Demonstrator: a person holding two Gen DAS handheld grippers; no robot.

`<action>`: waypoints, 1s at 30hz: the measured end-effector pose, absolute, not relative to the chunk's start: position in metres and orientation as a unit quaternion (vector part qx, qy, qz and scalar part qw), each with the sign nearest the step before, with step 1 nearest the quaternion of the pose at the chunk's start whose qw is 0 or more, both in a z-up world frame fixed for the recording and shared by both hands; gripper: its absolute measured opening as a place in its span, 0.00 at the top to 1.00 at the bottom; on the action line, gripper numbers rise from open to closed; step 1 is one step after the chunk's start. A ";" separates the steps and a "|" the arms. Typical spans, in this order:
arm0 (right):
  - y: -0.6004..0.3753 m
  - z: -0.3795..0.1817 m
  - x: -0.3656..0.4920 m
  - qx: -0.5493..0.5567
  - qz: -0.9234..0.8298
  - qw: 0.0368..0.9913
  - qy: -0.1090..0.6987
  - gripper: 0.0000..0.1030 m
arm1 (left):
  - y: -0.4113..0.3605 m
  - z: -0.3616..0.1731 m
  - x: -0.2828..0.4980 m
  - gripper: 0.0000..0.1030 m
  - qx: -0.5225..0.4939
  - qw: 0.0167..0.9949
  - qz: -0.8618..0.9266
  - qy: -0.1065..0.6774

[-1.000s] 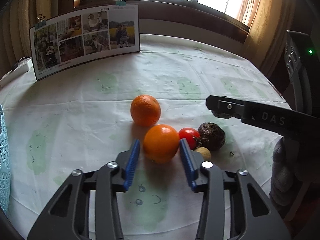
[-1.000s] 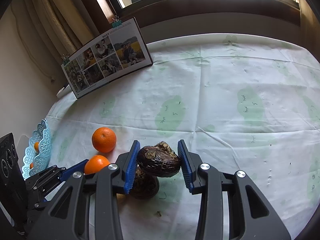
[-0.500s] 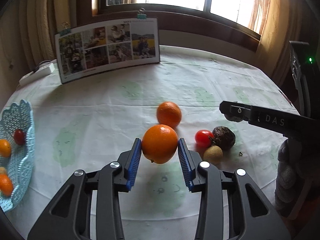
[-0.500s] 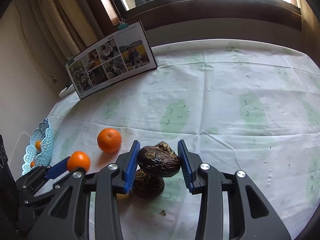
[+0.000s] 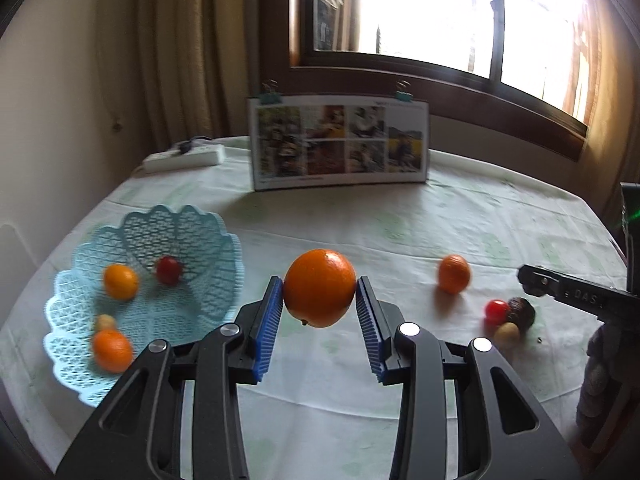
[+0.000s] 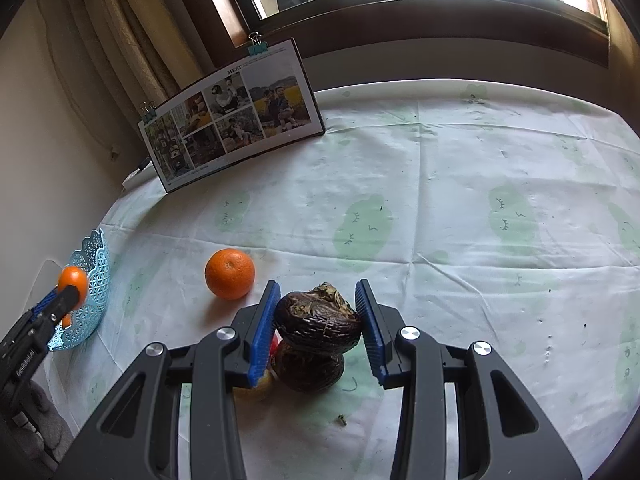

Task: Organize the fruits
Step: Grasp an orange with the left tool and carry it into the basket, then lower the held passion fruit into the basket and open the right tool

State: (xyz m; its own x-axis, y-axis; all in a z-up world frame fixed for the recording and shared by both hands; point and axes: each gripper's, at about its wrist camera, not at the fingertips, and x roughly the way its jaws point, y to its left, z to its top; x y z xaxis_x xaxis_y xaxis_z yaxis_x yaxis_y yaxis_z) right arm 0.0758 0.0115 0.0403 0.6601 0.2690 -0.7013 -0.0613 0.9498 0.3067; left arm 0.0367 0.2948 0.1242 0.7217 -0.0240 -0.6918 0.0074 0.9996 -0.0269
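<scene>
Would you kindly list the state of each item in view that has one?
Left gripper: shut on held orange, lifted.
Right gripper: shut on dark fruit, lifted.
Basket: holds five fruits.
Loose orange: resting on table.
Photo board: standing upright.

Tablecloth: white with pale green patches, creased, covering the whole round table.
Photo board: a collage of pictures standing upright at the far side of the table, below the window, two binder clips on its top edge.
Power strip: white, lying at the table's far left edge, left of the board.
Curtains: beige, hanging left of the window.
Window: dark wooden frame, bright daylight outside.
</scene>
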 end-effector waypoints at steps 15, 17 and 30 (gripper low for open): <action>0.028 0.046 0.069 0.113 0.098 0.907 0.395 0.62 | 0.366 0.118 0.019 0.62 -0.030 0.925 0.085 0.369; 0.031 0.047 0.068 0.111 0.099 0.907 0.395 0.62 | 0.369 0.115 0.018 0.62 -0.032 0.924 0.088 0.372; 0.089 0.061 0.068 0.086 0.148 0.904 0.392 0.62 | 0.401 0.116 0.003 0.40 -0.056 0.922 0.121 0.363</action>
State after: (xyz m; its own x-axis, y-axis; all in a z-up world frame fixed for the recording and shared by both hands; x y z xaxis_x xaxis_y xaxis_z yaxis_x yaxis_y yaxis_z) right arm 0.0683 0.0894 0.0612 0.6485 0.3353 -0.6834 -0.1999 0.9412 0.2722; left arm 0.0034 0.4008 0.1160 0.7074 0.1826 -0.6828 -0.2642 0.9643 -0.0159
